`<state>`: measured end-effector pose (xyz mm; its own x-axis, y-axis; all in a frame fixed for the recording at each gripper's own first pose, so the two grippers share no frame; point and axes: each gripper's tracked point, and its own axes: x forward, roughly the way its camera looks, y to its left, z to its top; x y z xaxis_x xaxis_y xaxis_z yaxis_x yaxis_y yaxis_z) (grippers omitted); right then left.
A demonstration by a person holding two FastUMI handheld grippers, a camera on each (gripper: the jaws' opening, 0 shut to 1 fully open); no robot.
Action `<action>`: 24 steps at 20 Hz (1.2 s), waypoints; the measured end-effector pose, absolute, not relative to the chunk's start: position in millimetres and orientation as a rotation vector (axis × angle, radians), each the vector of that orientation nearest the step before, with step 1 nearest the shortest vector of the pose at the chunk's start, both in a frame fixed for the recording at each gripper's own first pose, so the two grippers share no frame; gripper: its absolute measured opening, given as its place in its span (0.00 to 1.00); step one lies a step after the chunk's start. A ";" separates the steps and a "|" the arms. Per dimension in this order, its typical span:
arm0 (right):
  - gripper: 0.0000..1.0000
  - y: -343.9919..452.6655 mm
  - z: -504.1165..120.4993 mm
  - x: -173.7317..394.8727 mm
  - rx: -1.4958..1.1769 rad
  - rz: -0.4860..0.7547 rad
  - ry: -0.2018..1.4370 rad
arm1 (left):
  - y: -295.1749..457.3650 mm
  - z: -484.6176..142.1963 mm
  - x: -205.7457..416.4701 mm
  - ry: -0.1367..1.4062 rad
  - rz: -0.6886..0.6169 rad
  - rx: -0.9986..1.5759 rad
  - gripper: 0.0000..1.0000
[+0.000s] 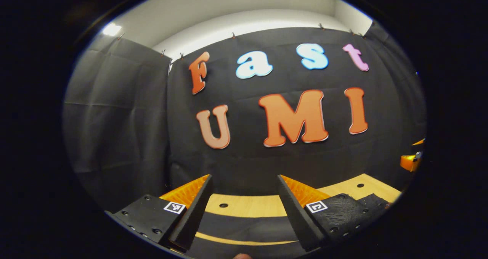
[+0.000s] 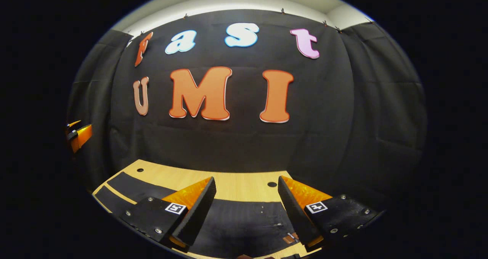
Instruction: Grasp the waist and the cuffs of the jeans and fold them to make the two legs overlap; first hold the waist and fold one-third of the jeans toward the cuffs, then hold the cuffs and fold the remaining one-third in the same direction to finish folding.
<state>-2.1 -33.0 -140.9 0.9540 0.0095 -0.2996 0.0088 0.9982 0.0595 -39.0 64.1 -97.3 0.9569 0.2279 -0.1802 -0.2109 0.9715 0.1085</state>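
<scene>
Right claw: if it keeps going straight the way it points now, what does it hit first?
Probably the black cloth wall. The right claw is open and aimed level above the dark jeans and the wooden table, not down at them. Depth is unclear.

Matt dark denim jeans (image 2: 240, 221), wooden table (image 2: 236, 184)

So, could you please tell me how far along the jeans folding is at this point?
Nothing looks done: the dark jeans lie flat on the wooden table, with no fold visible. In hand: both the left claw and the right claw hang open above the fabric, gripping nothing. All folds remain.
</scene>
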 end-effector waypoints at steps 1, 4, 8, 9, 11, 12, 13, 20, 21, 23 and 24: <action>0.98 -40.2 -152.0 -4.0 0.074 -0.005 0.339 | 79.1 -112.4 -42.8 0.233 0.259 0.080 0.99; 0.98 -55.5 -185.6 -7.1 0.112 -0.043 0.443 | 116.4 -147.8 -56.2 0.343 0.343 0.051 0.99; 0.98 -67.0 -240.6 -20.4 0.197 -0.045 0.615 | 156.5 -200.1 -76.1 0.506 0.445 -0.024 0.99; 1.00 -69.0 -258.6 -26.0 0.234 -0.048 0.677 | 164.1 -214.3 -83.9 0.548 0.471 -0.061 1.00; 0.99 -72.5 -292.3 -35.8 0.317 -0.054 0.788 | 181.9 -242.1 -98.4 0.627 0.525 -0.106 1.00; 0.99 -75.3 -305.6 -37.2 0.355 -0.063 0.824 | 187.3 -254.0 -104.2 0.663 0.550 -0.122 0.99; 0.99 -78.5 -317.0 -38.3 0.383 -0.075 0.853 | 193.9 -265.4 -110.7 0.695 0.568 -0.144 0.99; 0.98 -88.3 -383.6 -61.7 0.505 -0.195 1.064 | 235.1 -331.3 -145.9 0.893 0.651 -0.302 1.00; 0.98 -90.3 -391.8 -68.0 0.530 -0.230 1.104 | 241.2 -344.3 -149.3 0.927 0.654 -0.326 1.00; 0.97 -92.3 -403.1 -72.3 0.590 -0.284 1.143 | 253.8 -364.1 -155.3 0.981 0.654 -0.360 1.00; 0.97 -95.1 -410.1 -74.4 0.609 -0.308 1.153 | 262.8 -372.1 -158.3 1.005 0.657 -0.365 0.99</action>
<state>-74.4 -95.1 -410.1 0.3878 0.0777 -0.9185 0.5254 0.8001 0.2895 -158.3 262.8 -372.1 0.3694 0.3368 -0.8661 -0.6581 0.7528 0.0120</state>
